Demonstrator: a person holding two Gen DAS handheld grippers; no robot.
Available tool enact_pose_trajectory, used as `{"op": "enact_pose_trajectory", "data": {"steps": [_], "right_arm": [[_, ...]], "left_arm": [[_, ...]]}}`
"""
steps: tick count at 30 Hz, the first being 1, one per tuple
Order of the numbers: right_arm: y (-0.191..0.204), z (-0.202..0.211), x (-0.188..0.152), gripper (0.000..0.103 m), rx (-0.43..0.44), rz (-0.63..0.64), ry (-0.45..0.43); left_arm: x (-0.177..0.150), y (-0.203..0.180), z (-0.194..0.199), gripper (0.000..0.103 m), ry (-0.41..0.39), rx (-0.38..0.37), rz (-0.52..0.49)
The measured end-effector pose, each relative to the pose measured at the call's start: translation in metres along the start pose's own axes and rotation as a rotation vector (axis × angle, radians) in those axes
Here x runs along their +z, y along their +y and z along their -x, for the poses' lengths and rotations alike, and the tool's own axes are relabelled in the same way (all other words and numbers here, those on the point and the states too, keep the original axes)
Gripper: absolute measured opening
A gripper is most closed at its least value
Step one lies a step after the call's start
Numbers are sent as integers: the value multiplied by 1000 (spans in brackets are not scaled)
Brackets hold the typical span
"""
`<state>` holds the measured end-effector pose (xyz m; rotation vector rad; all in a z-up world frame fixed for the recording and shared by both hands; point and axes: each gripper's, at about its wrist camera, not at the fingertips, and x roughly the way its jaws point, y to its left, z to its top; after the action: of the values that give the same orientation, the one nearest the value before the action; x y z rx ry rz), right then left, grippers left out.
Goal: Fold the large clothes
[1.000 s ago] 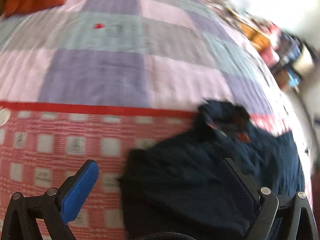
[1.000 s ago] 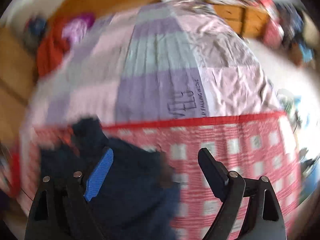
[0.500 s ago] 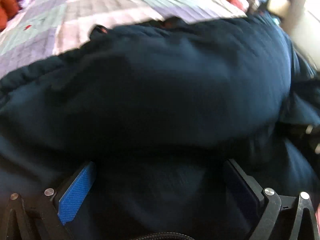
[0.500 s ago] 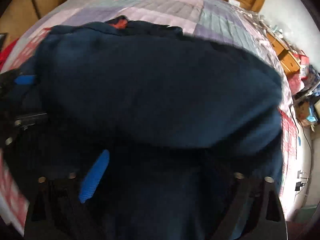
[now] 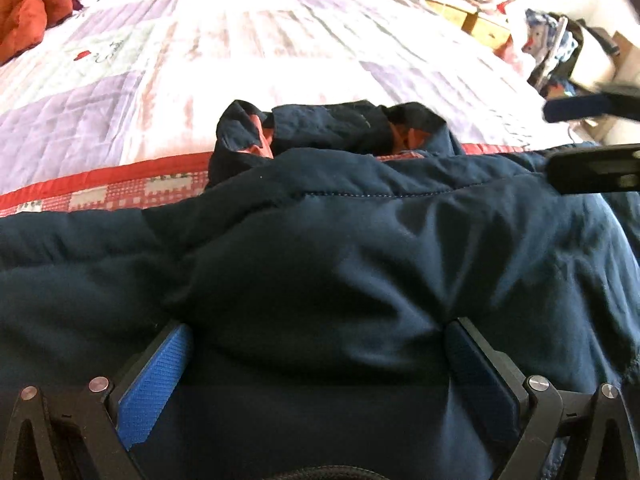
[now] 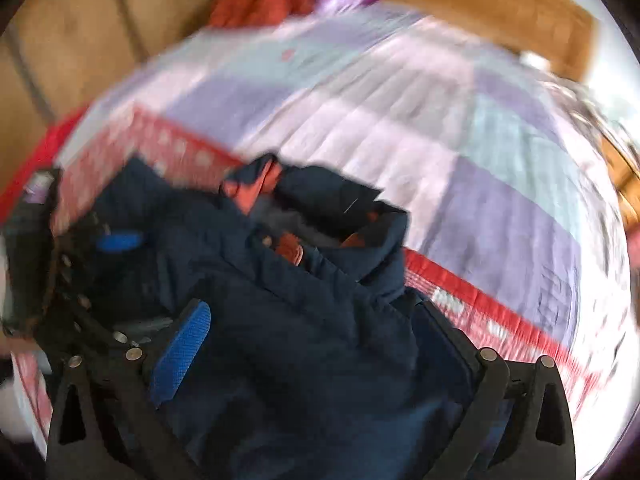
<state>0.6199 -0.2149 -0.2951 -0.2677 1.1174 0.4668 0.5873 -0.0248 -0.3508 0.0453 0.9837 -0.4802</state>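
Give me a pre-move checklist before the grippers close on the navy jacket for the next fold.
1. Navy jacket lies on the bed quilt: ok.
2. Left gripper open, fabric bulging between its jaws: ok.
3. Right gripper open over the jacket: ok.
4. Pads pressing on fabric: not ok, none yet.
5. Collar with orange lining flat: not ok, crumpled.
6. Sleeves laid straight: cannot tell, out of view.

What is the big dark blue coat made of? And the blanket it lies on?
The dark blue coat looks like smooth, matte woven synthetic with padding inside: it puffs up between stitched seams and creases softly. Its lining shows orange. The blanket looks like quilted cotton: printed patches with rows of stitching. The exact fibres cannot be told.
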Motion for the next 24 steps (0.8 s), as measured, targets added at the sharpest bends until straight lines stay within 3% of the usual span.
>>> {"op": "enact_pose_trajectory", "data": {"steps": [2, 4, 7, 12, 15, 19, 22, 24], "right_arm": [[11, -14, 15, 103, 32, 127, 73], [15, -23, 21, 101, 113, 167, 106], [22, -33, 20, 90, 142, 190, 120], [24, -52, 12, 28, 237, 151, 163], [30, -49, 5, 7, 228, 174, 144], [31, -38, 3, 2, 190, 177, 80], [35, -30, 4, 0, 113, 175, 17], [28, -14, 15, 0, 27, 137, -73]], "left_arm": [[0, 2, 0, 103, -9, -5, 7], [-2, 3, 0, 103, -19, -10, 9], [-2, 5, 0, 103, -29, -18, 11], [-3, 6, 2, 103, -40, -35, 14], [-4, 8, 3, 103, -47, -39, 18], [-6, 8, 6, 103, -58, -39, 33], [-6, 10, 11, 103, -54, -48, 56], [-2, 11, 19, 103, -48, -61, 75]]}}
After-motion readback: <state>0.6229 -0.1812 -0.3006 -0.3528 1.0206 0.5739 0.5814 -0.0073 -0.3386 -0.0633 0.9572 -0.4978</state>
